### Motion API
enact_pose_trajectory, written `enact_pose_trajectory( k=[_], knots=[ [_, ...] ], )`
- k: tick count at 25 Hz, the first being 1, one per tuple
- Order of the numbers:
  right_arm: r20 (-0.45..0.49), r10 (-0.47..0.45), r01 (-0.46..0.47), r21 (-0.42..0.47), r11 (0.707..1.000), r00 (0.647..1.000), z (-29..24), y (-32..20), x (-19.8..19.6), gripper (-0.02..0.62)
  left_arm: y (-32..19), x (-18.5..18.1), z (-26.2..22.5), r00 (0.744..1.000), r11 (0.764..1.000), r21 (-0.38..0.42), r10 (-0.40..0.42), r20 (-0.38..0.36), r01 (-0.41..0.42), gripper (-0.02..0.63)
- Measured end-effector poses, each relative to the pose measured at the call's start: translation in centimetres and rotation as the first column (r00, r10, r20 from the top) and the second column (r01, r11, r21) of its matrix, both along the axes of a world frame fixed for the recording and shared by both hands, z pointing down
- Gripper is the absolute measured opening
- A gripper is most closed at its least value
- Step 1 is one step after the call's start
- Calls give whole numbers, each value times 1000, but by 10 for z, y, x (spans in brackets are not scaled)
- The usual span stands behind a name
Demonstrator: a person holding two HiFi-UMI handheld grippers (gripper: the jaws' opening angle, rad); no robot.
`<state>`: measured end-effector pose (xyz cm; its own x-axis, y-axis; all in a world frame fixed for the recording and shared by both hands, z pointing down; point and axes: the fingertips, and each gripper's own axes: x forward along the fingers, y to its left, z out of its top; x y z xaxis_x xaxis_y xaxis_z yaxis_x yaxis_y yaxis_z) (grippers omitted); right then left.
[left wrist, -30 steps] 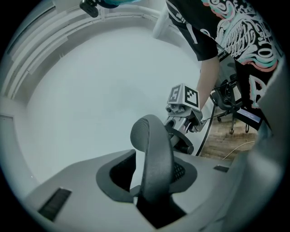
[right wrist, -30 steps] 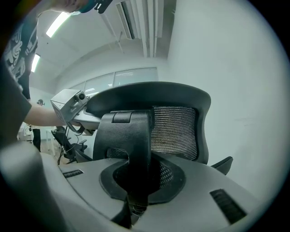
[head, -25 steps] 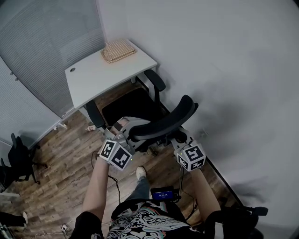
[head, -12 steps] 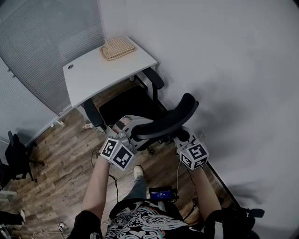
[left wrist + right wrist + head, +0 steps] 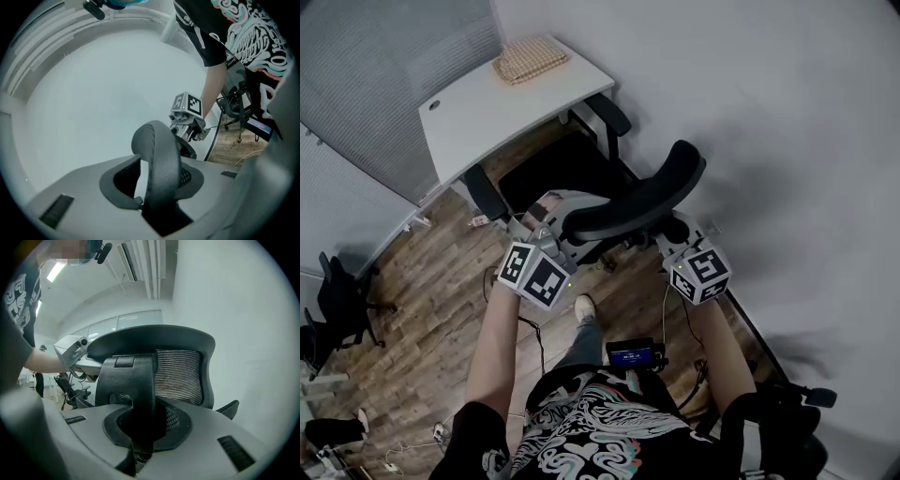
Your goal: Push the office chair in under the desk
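Observation:
The black office chair (image 5: 567, 173) stands with its seat partly under the white desk (image 5: 478, 117). Its curved headrest (image 5: 637, 202) points toward me. My left gripper (image 5: 561, 230) is shut on the headrest's left end (image 5: 159, 164), which fills the gap between its jaws. My right gripper (image 5: 672, 232) is shut on the black headrest support (image 5: 136, 390) behind the mesh back (image 5: 180, 373). Each gripper shows in the other's view: the right gripper (image 5: 188, 119) and the left gripper (image 5: 72, 350).
A woven mat (image 5: 530, 58) lies on the desk's far corner. A grey wall (image 5: 787, 141) runs close along the chair's right side. Another dark chair (image 5: 342, 305) stands at the left on the wood floor (image 5: 431, 309), where cables trail.
The whole scene has slid upward in the head view. Chair, desk and both grippers keep the same places relative to one another, and both grips hold.

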<state>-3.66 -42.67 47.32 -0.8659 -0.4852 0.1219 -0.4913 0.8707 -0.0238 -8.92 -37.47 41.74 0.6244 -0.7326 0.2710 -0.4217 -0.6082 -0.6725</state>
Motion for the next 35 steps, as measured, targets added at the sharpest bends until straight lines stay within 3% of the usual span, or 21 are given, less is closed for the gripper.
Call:
enact_pose_trajectory(
  k=[11,16,18,24,28,35],
  knots=[
    [2,16,-16,-15,1000,1000,6,4,3,45,4,2,3,1000,1000,12,-18,10,18,172],
    [-27,58,-59,-22,998,998,15,1,8,54,-1,-10,21,995,996,0,-92,27,92,192],
    [-32,85,-85,-19,996,996,14,0,10,58,2,-20,35,991,991,-29,-129,28,130,234],
    [-32,116,-118,-62,991,993,15,-2,17,79,26,-44,36,963,973,-88,-226,-146,215,267],
    [16,101,-97,-140,985,995,13,0,30,193,35,-57,32,945,964,-99,-261,-200,245,298],
    [53,202,-195,-114,974,978,11,25,54,175,56,-80,22,904,947,-105,-321,-284,303,307]
  ],
)
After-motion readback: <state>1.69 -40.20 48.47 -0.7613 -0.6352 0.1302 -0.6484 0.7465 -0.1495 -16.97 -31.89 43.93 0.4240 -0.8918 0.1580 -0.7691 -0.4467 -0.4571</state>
